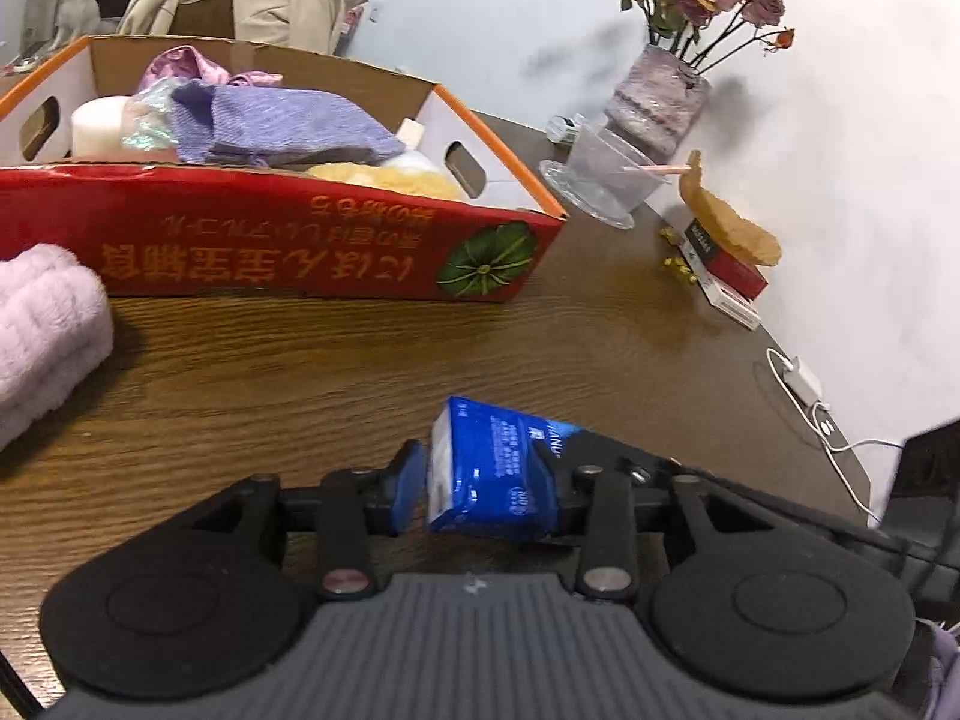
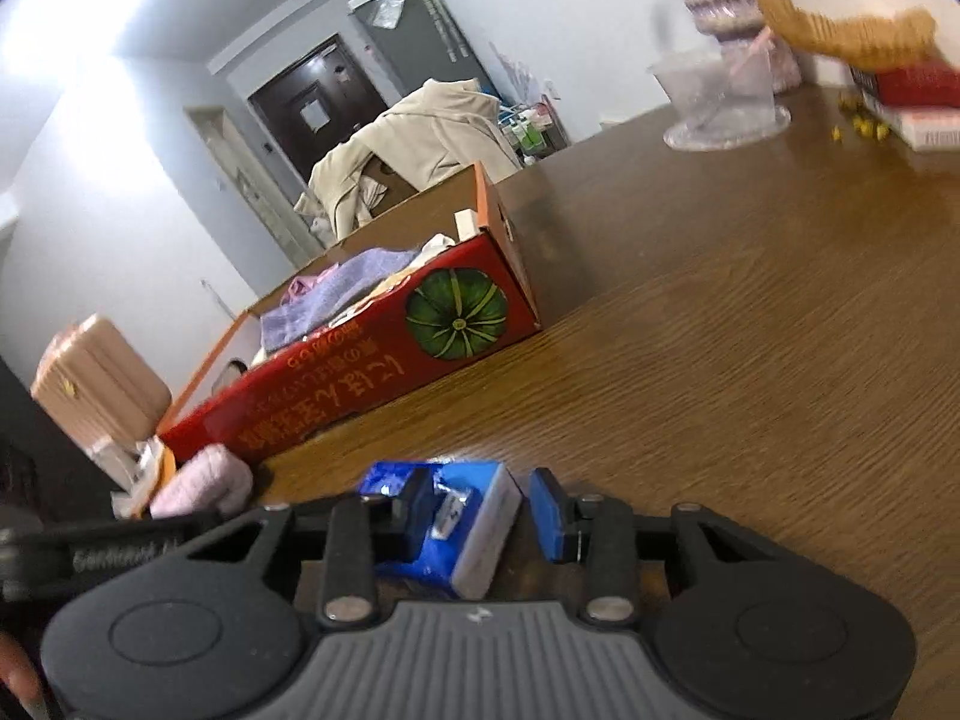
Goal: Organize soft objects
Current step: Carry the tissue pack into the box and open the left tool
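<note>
A blue tissue pack (image 1: 498,474) lies on the wooden table between the fingers of both grippers. My left gripper (image 1: 480,480) has its jaws around the pack, with a small gap at the left pad. My right gripper (image 2: 480,513) also straddles the tissue pack (image 2: 462,516), with a gap at its right pad. A red cardboard box (image 1: 288,246) holds a purple cloth (image 1: 282,120), a white roll and other soft things; the box also shows in the right wrist view (image 2: 360,372). A pink fluffy towel (image 1: 42,324) lies at the left, also seen in the right wrist view (image 2: 204,480).
A vase of dried roses (image 1: 660,90), a clear plastic cup on a saucer (image 1: 606,174), a straw fan on red and white boxes (image 1: 729,252) and a white charger with cable (image 1: 804,384) stand along the wall. A beige coat (image 2: 420,138) and a pink suitcase (image 2: 96,384) lie beyond the table.
</note>
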`<state>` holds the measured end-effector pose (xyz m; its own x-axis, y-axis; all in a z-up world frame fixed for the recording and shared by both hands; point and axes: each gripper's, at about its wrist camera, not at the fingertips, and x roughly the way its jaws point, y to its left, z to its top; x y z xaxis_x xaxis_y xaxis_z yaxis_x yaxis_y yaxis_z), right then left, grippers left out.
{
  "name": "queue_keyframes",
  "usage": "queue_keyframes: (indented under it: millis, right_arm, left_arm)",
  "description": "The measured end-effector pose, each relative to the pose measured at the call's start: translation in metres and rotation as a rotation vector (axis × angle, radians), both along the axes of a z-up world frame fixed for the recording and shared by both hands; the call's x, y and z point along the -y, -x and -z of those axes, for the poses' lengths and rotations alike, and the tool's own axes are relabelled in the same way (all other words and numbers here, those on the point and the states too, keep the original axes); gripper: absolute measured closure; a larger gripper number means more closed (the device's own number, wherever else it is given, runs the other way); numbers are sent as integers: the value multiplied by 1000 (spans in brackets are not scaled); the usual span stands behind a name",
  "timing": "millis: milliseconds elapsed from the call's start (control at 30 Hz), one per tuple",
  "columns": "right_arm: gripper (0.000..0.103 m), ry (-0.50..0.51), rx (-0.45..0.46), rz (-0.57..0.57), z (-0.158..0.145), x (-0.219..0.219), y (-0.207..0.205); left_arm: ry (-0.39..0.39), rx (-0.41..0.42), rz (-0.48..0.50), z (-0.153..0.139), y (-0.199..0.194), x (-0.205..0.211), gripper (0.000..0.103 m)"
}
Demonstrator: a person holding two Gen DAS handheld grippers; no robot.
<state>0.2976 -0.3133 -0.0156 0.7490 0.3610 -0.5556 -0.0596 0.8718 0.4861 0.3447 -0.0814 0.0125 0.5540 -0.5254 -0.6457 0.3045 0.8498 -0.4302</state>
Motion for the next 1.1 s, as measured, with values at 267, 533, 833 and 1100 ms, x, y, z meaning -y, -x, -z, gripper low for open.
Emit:
queue_keyframes:
  millis: [267,533,833,1100]
  right_arm:
    - [80,9,25,-40,-4,0,-11]
    - [81,31,219,-168,-76,-15,-112]
    - [85,204,62,-248,-71,-87,-319]
    - [83,177,-75,-263,-41,-104,-352]
  left_arm:
    - [3,8,-7,-4,-2,7,76]
    - [57,168,-131,-80,-87,-22,76]
    - [21,-30,-290,-48,-262,-57,76]
    - [-82,4,-291,-49,-246,-77,76]
